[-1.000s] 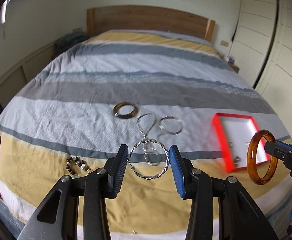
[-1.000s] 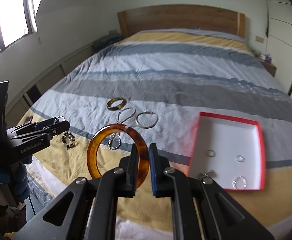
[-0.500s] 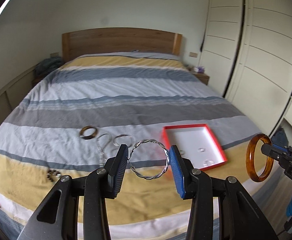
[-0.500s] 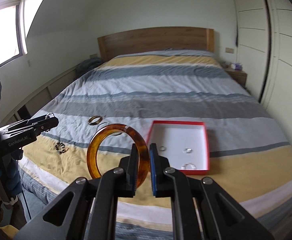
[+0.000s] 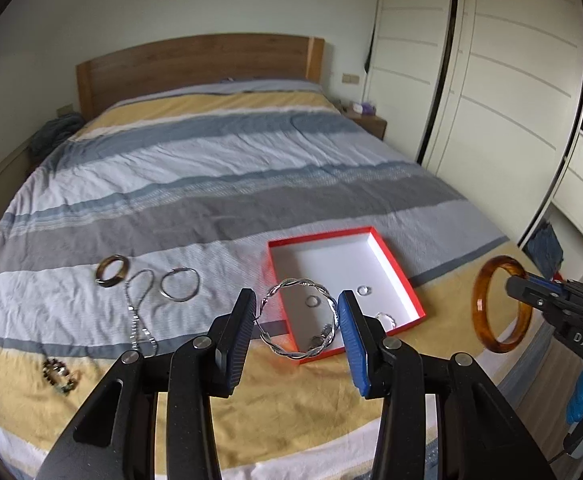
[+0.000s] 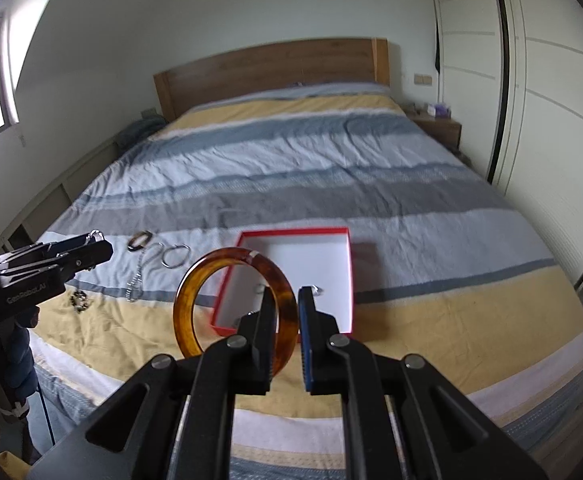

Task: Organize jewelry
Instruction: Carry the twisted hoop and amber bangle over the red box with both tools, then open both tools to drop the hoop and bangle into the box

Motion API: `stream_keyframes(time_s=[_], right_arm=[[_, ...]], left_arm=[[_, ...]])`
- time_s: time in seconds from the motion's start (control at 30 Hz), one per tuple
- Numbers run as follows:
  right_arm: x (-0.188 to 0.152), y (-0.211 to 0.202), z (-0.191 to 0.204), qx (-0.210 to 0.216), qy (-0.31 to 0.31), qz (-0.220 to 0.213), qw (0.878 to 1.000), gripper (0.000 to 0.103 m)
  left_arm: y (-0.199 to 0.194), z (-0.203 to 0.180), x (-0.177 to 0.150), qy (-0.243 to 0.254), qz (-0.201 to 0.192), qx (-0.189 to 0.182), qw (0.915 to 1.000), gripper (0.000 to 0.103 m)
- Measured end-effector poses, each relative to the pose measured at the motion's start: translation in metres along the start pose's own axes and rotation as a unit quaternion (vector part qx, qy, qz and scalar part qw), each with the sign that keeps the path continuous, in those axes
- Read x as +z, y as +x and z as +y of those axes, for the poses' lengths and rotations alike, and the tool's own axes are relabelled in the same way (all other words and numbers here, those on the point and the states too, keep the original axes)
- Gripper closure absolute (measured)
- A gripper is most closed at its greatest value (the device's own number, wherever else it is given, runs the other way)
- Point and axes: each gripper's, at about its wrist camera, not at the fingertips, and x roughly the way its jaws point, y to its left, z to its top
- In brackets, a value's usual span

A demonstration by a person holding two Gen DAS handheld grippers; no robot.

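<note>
Jewelry is lying across a bed with a striped grey, blue and yellow cover: a brown bangle, a chain, a hoop and beads sitting left of a red box holding small rings. The left gripper is pinching a twisted silver bangle above the box's near corner, while the right gripper is clamping an amber bangle. A wooden headboard is standing against the far wall, with white wardrobes lining the right side.
</note>
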Motion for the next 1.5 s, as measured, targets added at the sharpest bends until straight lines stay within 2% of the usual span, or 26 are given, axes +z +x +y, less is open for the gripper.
stream_keyframes(time_s=[0.5,0.8,1.07,1.37,1.5], right_arm=[[0.040,0.174,-0.039,-0.031,-0.012,0.084,0.996,0.093],[0.044,0.264,-0.053,-0.045,-0.031,0.127,0.990,0.093],[0.042,0.302,-0.048,-0.042,-0.054,0.147,0.987,0.093],[0.037,0.317,-0.039,-0.073,-0.089,0.164,0.980,0.092],[0.039,0.316,-0.039,-0.074,-0.090,0.166,0.979,0.092]], left_arm=[[0.181,-0.023,0.025,0.045,0.100,-0.002,0.9940,0.061],[0.264,-0.019,0.022,0.051,0.149,0.014,0.9874,0.061],[0.295,-0.016,0.009,0.054,0.165,0.017,0.9847,0.061],[0.306,-0.014,0.007,0.051,0.163,0.014,0.9852,0.059],[0.306,-0.014,0.007,0.050,0.163,0.012,0.9854,0.058]])
